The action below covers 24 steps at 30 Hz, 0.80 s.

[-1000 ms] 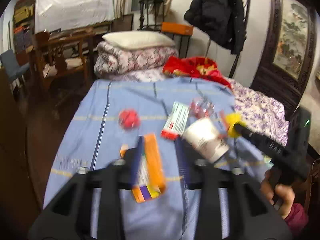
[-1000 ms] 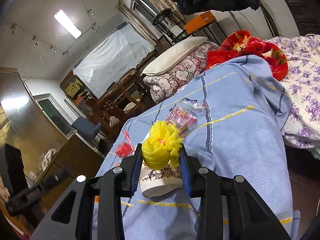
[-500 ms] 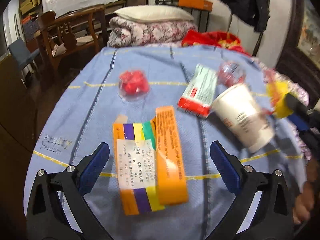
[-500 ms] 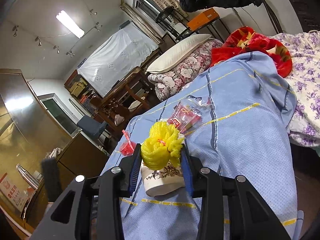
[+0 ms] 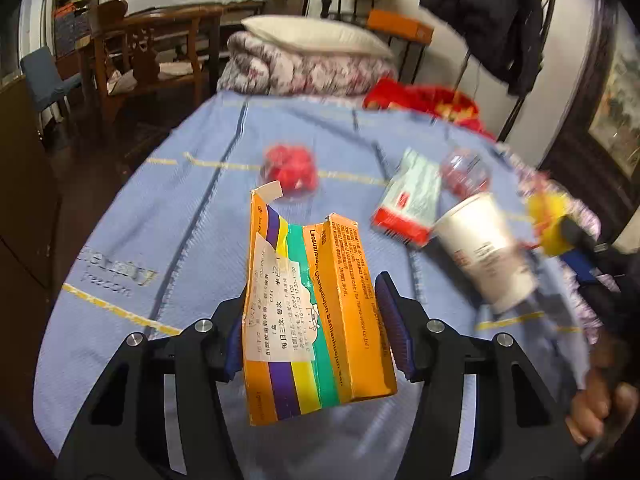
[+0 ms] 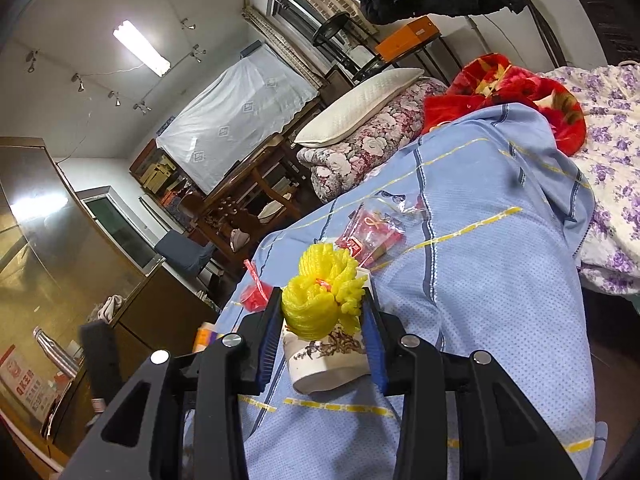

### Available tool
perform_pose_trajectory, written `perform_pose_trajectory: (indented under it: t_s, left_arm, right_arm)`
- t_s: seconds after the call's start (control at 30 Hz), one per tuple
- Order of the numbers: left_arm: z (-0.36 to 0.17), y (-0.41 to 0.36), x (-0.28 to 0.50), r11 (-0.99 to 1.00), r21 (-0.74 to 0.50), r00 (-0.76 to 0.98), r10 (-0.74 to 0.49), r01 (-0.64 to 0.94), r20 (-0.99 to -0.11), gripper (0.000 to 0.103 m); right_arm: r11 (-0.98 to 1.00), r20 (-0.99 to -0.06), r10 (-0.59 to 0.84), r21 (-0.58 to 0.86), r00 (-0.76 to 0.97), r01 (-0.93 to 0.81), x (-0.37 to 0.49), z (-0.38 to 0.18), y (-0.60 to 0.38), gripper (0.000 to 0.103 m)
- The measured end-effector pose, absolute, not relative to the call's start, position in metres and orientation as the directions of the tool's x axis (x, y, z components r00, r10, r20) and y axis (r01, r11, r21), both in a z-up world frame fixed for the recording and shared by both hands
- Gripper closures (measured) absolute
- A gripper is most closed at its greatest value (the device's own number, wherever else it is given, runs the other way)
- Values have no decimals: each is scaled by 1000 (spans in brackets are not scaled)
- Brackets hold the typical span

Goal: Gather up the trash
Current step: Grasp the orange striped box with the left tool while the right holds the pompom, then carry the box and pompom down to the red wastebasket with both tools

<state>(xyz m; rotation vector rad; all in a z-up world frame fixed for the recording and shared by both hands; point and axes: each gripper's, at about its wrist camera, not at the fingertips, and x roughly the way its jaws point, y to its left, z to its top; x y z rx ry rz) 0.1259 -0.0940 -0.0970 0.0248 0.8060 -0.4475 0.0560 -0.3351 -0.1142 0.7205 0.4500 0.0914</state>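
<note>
My left gripper (image 5: pixel 316 332) is closed around a flattened orange medicine box (image 5: pixel 312 312) with purple, yellow and green stripes and holds it off the blue bedspread (image 5: pixel 160 220). My right gripper (image 6: pixel 322 340) is shut on a yellow foam net (image 6: pixel 320 304), just above a white paper cup (image 6: pixel 328 364) lying on its side. The cup (image 5: pixel 484 252) and the yellow net (image 5: pixel 548 220) also show at the right of the left wrist view. Other trash on the bedspread: a red wrapper ball (image 5: pixel 290 170), a green and red carton (image 5: pixel 412 204), a clear bag with red contents (image 5: pixel 464 170).
A folded floral quilt with a white pillow (image 5: pixel 312 56) lies at the far end of the bed. A red blanket (image 6: pixel 504 100) and a purple floral sheet (image 6: pixel 616 184) lie to the right. Wooden chairs (image 5: pixel 152 52) and a brown cabinet (image 6: pixel 160 312) stand to the left.
My left gripper went from wide open above the orange box to shut on it, and the box is now raised off the bedspread. My right gripper still holds the yellow net over the cup.
</note>
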Motion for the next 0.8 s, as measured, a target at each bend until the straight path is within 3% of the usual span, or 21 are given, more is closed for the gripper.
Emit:
perform_pose_trajectory:
  t_s: [0.23,0.57,0.8]
  left_arm:
    - [-55,-43,87,917,-164,674,-381,364,-633,46]
    - [-22,87,14,968,-138,758,-251,211,-602,46]
    - [-35,179,-39,992,-97,765,-128,86,-632,46]
  right_arm:
    - [753,-376,228,653,898,82,56,-114,-335,65]
    - [811,-415,180,575,892,104,49,-101,-310,66]
    - [810,-338,406,563,849,-163,34,-62,-200,66]
